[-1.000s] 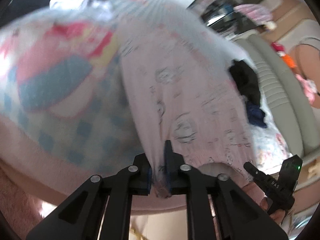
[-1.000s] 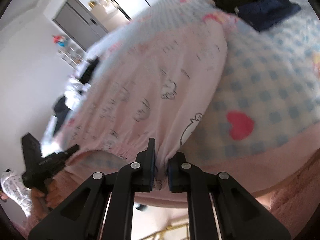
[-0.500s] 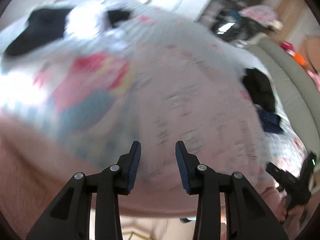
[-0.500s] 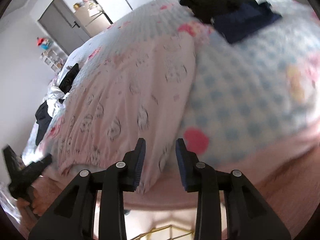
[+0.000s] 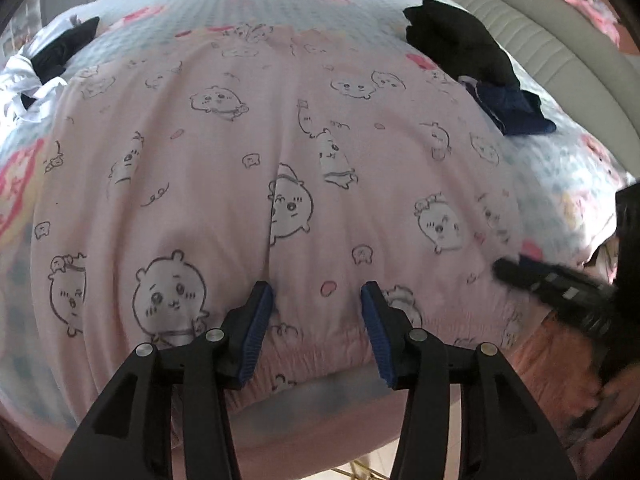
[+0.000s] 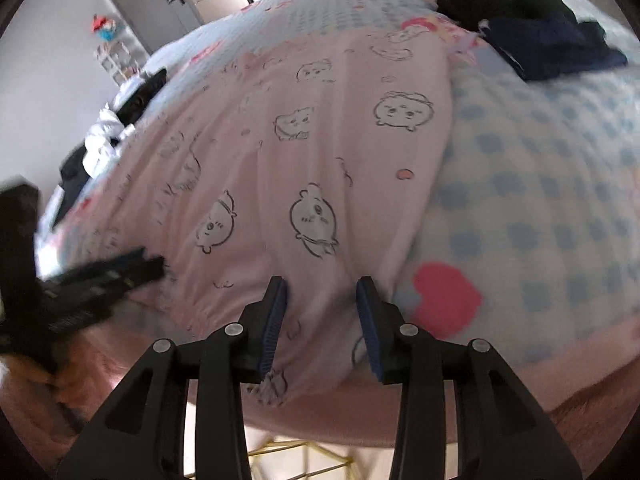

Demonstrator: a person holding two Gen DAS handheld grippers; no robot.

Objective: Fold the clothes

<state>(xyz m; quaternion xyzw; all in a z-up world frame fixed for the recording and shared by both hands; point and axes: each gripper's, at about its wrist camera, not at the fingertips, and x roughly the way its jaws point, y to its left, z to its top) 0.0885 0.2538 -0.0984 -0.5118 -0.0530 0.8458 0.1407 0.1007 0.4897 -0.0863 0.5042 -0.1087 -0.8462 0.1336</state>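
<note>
Pink pyjama trousers (image 5: 280, 140) printed with cartoon animals lie spread flat on the bed, their elastic waistband along the near edge. My left gripper (image 5: 316, 300) hovers over the middle of the waistband; its jaws are opening and grip nothing. The same trousers (image 6: 320, 140) fill the right wrist view. There my right gripper (image 6: 320, 292) stands open above the waistband's right corner, with cloth below the pads but not pinched. Each gripper also shows blurred in the other's view: the right gripper (image 5: 560, 288) and the left gripper (image 6: 104, 276).
The bed cover (image 6: 540, 180) is blue-checked with red hearts. A black garment (image 5: 460, 48) and a navy one (image 5: 516, 108) lie at the far right. White and black clothes (image 5: 36, 76) are heaped at the far left. A grey padded headboard (image 5: 540, 40) runs along the right.
Both grippers were shut on the trousers' waistband and have let go and opened. The trousers now lie flat. The left gripper has slid along the waistband toward its middle.
</note>
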